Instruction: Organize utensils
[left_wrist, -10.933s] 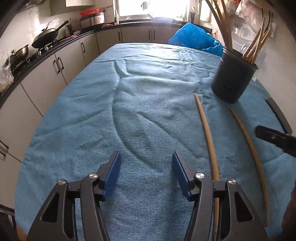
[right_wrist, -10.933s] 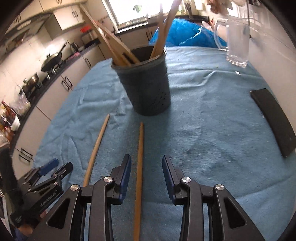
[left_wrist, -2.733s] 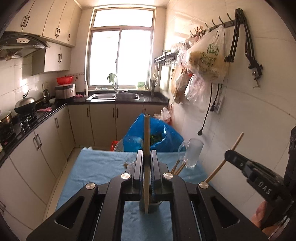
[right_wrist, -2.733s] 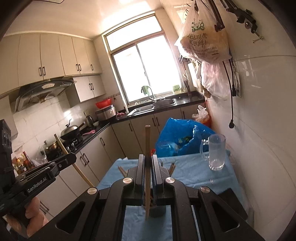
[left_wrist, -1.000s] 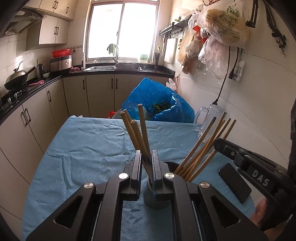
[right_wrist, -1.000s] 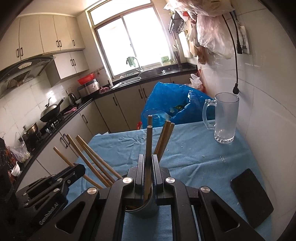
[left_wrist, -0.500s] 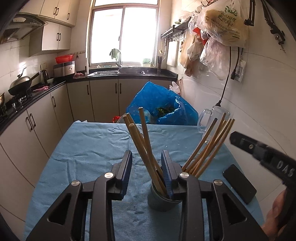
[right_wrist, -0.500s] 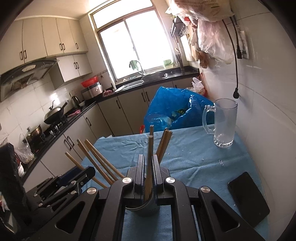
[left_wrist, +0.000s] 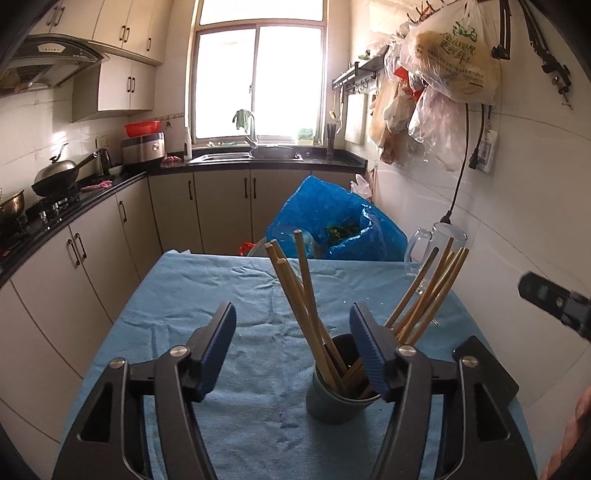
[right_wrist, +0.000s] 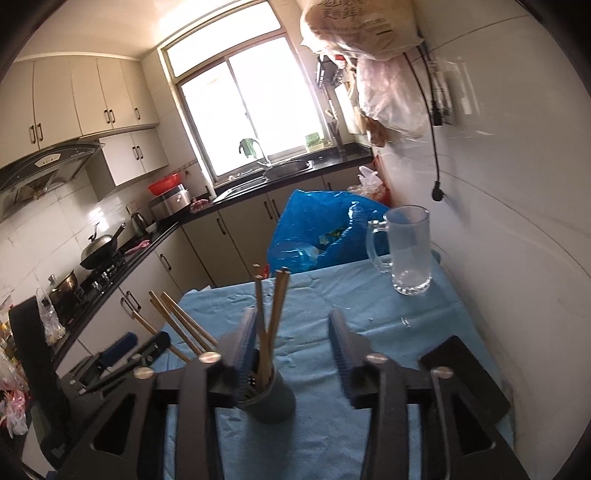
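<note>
Having just opened, both grippers (left_wrist: 293, 345) (right_wrist: 291, 345) gape empty, partly hiding the holder (left_wrist: 334, 400).

Left gripper (left_wrist: 291, 325) hangs over the blue cloth (left_wrist: 207, 295) on the table, jaws just been opening, now wide apart with nothing gripped between the blue pads (left_wrist: 218, 347). Dark holder (left_wrist: 328, 402) stands upright on the cloth just ahead, partly behind the right-hand pad, with wooden chopsticks (left_wrist: 299, 295) leaning in two fans, one left, one right. Glass mug (left_wrist: 436, 240) sits at the far right of the table, black phone (left_wrist: 484, 365) lies flat near the holder, and right gripper (left_wrist: 554, 299) pokes in at the right edge.
</note>
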